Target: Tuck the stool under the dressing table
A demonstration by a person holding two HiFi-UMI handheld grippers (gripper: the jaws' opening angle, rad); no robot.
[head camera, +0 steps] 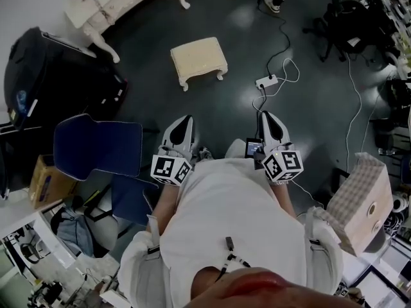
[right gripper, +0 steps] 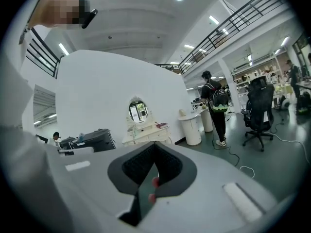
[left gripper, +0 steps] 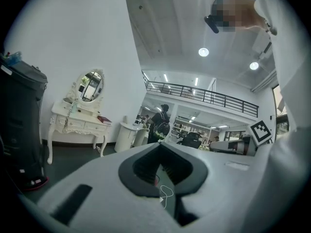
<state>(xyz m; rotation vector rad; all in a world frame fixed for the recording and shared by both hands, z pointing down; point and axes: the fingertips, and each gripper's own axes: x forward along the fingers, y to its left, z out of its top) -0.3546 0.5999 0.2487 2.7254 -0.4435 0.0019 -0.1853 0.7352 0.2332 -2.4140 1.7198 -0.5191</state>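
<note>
Near the person's chest, left tool (head camera: 184, 122) and right tool (head camera: 270, 119) are both clenched and empty, pointing ahead. Off to the left, a cardboard box (head camera: 45, 181) hides its contents. Farther out the stool (head camera: 199, 59) stands on the floor, well apart from the desk (head camera: 122, 2). This looks like the approach step; next, reach the stool and push it under.
</note>
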